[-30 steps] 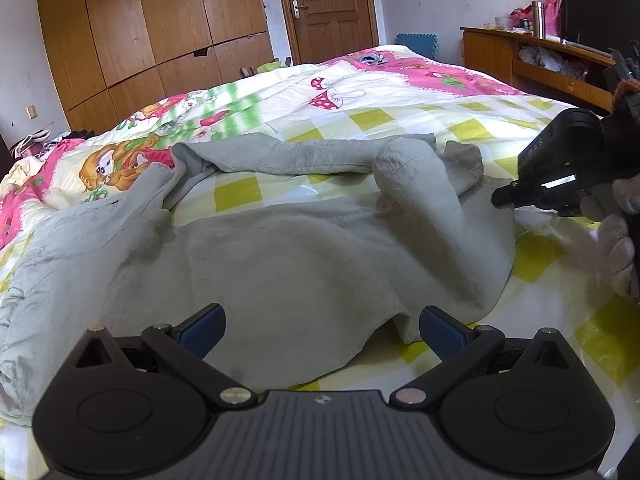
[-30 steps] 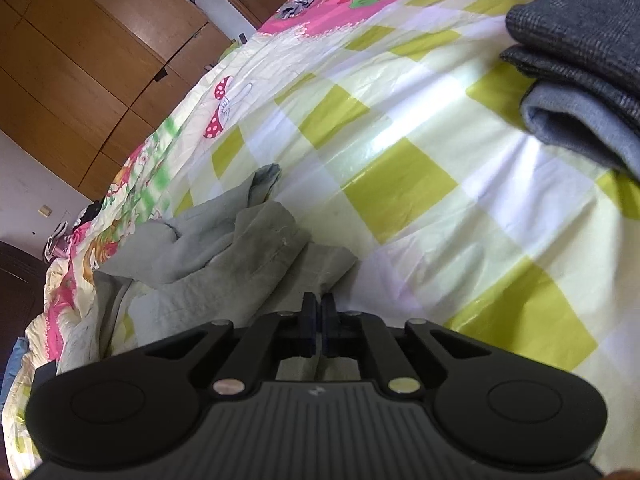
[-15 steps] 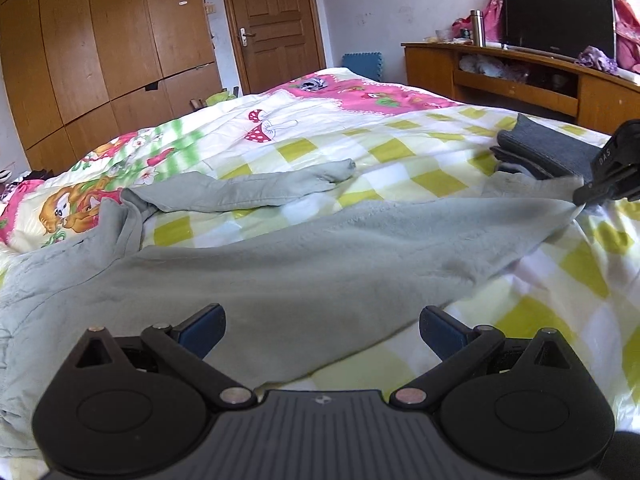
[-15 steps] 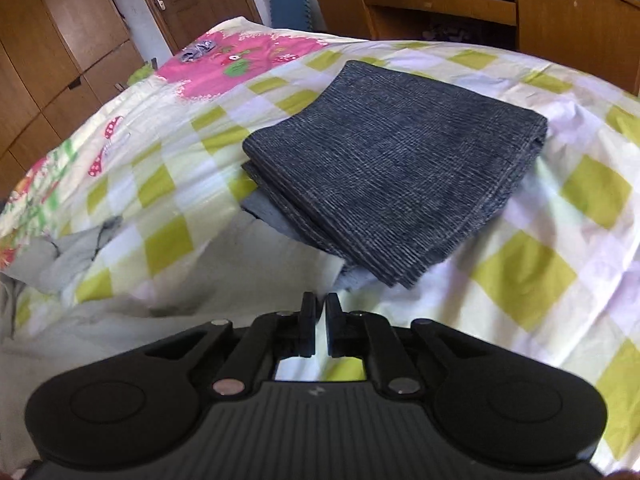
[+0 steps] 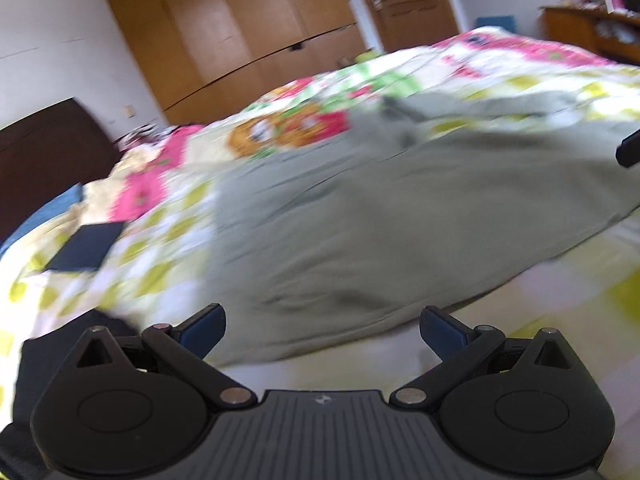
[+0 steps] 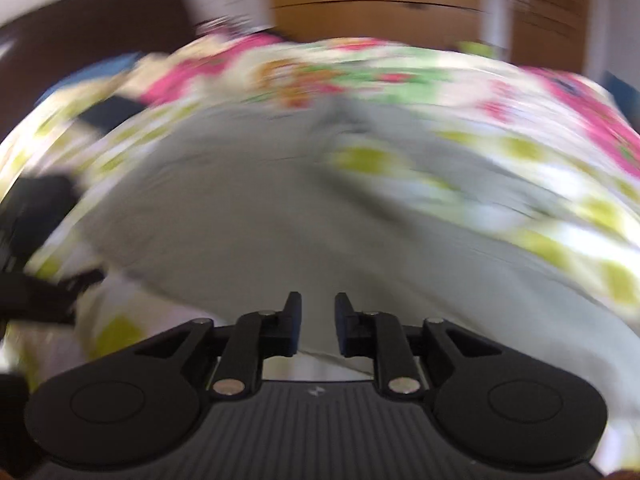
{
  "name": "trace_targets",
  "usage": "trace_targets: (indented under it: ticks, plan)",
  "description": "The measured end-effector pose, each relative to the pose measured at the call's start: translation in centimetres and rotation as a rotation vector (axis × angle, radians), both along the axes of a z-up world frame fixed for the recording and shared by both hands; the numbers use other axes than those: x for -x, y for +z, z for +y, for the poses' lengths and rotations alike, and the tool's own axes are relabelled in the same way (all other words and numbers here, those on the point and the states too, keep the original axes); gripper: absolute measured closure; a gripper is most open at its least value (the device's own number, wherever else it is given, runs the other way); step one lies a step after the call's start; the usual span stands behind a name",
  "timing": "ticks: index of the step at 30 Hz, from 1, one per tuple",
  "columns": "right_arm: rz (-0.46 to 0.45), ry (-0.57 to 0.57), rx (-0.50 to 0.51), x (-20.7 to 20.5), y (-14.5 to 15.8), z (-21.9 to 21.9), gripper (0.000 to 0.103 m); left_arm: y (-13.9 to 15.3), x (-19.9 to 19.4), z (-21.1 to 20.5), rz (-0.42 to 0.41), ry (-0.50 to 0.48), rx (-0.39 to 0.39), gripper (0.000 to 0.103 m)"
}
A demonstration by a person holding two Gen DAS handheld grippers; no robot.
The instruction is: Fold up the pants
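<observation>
Grey-green pants [image 5: 360, 220] lie spread across the checked bed cover, also in the right wrist view [image 6: 248, 216]. Both views are motion-blurred. My left gripper [image 5: 322, 330] is wide open and empty, just short of the pants' near edge. My right gripper [image 6: 318, 324] has its jaws a small gap apart with nothing between them, over the near edge of the pants. The right gripper's tip shows at the right edge of the left wrist view [image 5: 630, 150].
The bed cover [image 5: 168, 240] is yellow-checked with pink cartoon print. A dark flat item [image 5: 86, 246] lies on the bed at the left. A dark headboard [image 5: 44, 152], wooden wardrobe [image 5: 248, 28] and door stand behind.
Both cameras have swung left toward the headboard. The right gripper, shut on the pants leg before, now has its jaws apart. The pants lie stretched out flatter.
</observation>
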State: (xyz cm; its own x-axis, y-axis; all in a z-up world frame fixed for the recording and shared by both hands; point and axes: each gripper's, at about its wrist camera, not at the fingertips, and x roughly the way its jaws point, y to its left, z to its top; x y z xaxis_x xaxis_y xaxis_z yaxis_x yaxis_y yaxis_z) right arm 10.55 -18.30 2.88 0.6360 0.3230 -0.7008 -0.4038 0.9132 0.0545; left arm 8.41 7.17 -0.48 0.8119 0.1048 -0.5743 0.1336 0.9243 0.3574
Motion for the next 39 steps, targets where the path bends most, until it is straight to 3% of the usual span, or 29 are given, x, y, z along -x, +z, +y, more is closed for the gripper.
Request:
trace_targets:
  ticks: [3, 6, 11, 16, 17, 18, 21, 29, 32, 36, 39]
  plan:
    - [-0.025, 0.223, 0.09, -0.7, -1.4, 7.7, 0.074, -0.5, -1.0, 4.6, 0.007, 0.068, 0.001, 0.0]
    - [-0.025, 0.378, 0.127, -1.3, -2.8, 12.6, 0.063, -0.8, -2.3, 7.0, 0.033, 0.056, 0.077, 0.0]
    - [0.019, 0.47, 0.179, -2.6, -4.5, 16.1, 0.063, -2.5, -5.1, 6.8, 0.101, -0.028, 0.124, 0.0]
    - [0.07, 0.397, 0.173, -3.6, -5.0, 16.5, 0.075, -2.8, -6.2, 7.7, 0.168, -0.053, 0.229, 0.025]
    - [0.093, 0.385, 0.158, -3.8, -4.9, 16.5, 0.081, -2.7, -6.1, 8.0, 0.171, -0.032, 0.222, 0.041]
    - [0.113, 0.382, 0.148, -3.8, -4.8, 16.7, 0.084, -2.6, -6.0, 8.3, 0.178, -0.019, 0.222, 0.048]
    - [0.157, 0.416, 0.13, -2.8, -4.4, 17.4, 0.086, -2.2, -5.0, 9.7, 0.208, -0.005, 0.25, 0.056]
    - [0.262, 0.561, 0.042, 2.3, -3.8, 20.4, 0.084, -1.3, 0.9, 13.0, 0.275, 0.056, 0.169, 0.056]
    - [0.266, 0.567, -0.007, 3.1, -2.9, 20.5, 0.083, -0.7, 3.3, 14.1, 0.275, 0.094, 0.146, 0.054]
    - [0.26, 0.457, -0.123, 1.4, -0.2, 16.6, 0.079, 0.8, 5.1, 15.0, 0.257, 0.136, 0.141, 0.054]
    - [0.23, 0.273, -0.192, -1.5, 1.6, 10.6, 0.07, 2.3, 5.3, 15.1, 0.225, 0.149, 0.131, 0.054]
